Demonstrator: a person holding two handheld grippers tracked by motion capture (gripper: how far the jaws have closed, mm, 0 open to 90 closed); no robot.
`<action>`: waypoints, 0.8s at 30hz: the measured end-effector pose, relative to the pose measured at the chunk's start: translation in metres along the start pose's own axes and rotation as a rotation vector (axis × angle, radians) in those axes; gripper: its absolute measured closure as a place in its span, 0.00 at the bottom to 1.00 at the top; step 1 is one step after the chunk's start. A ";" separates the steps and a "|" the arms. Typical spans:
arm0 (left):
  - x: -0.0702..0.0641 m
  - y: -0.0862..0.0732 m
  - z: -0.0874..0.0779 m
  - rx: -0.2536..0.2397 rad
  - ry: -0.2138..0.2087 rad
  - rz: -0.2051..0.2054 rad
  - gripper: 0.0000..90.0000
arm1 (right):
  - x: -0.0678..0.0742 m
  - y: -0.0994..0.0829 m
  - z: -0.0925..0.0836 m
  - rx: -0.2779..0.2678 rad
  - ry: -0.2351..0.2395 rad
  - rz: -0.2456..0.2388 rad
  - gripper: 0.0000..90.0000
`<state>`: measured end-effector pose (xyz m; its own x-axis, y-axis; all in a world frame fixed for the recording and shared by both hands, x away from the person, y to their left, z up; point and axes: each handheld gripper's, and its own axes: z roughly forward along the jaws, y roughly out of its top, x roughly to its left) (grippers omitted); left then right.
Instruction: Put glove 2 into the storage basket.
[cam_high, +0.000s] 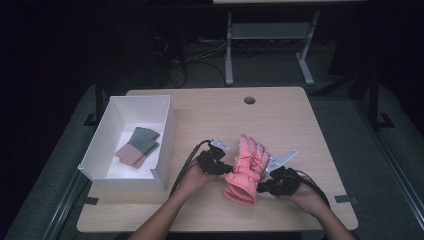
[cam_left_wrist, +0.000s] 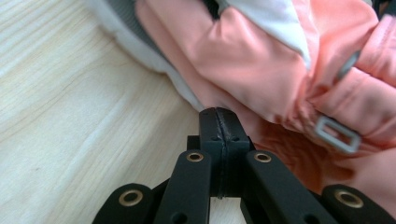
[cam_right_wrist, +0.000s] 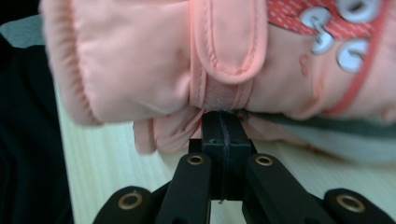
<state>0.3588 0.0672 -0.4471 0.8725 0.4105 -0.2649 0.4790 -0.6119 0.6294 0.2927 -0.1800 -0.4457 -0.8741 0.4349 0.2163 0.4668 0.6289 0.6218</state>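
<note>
A pink padded glove (cam_high: 247, 167) lies in the middle of the wooden table (cam_high: 290, 117), fingers pointing away, with what looks like a second glove beneath it. My left gripper (cam_high: 224, 169) is at the glove's left edge with its jaws shut. In the left gripper view, the tips (cam_left_wrist: 219, 114) touch the glove (cam_left_wrist: 261, 60) near a metal buckle (cam_left_wrist: 337, 135), with nothing between them. My right gripper (cam_high: 264, 187) is at the cuff's right side, also shut. In the right gripper view, its tips (cam_right_wrist: 223, 116) press against the glove (cam_right_wrist: 140, 70) just under a strap (cam_right_wrist: 229, 42).
A white open box (cam_high: 166, 145) stands at the left of the table and holds folded green and pink cloths (cam_high: 137, 146). A round cable hole (cam_high: 249, 100) sits near the far edge. Beyond the table stand another table's legs (cam_high: 229, 50).
</note>
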 end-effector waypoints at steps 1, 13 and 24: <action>0.001 -0.001 -0.002 0.000 -0.011 -0.004 1.00 | 0.002 0.002 0.003 -0.003 0.010 -0.004 1.00; 0.014 -0.014 -0.029 0.018 0.009 -0.022 1.00 | 0.024 0.027 0.033 -0.004 0.061 -0.067 1.00; 0.008 0.003 -0.059 -0.037 0.127 -0.035 0.94 | 0.015 0.005 -0.012 -0.120 -0.005 -0.002 1.00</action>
<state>0.3617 0.1083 -0.4038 0.8352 0.5148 -0.1936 0.5026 -0.5714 0.6488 0.2802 -0.1781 -0.4302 -0.8740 0.4372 0.2120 0.4457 0.5476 0.7081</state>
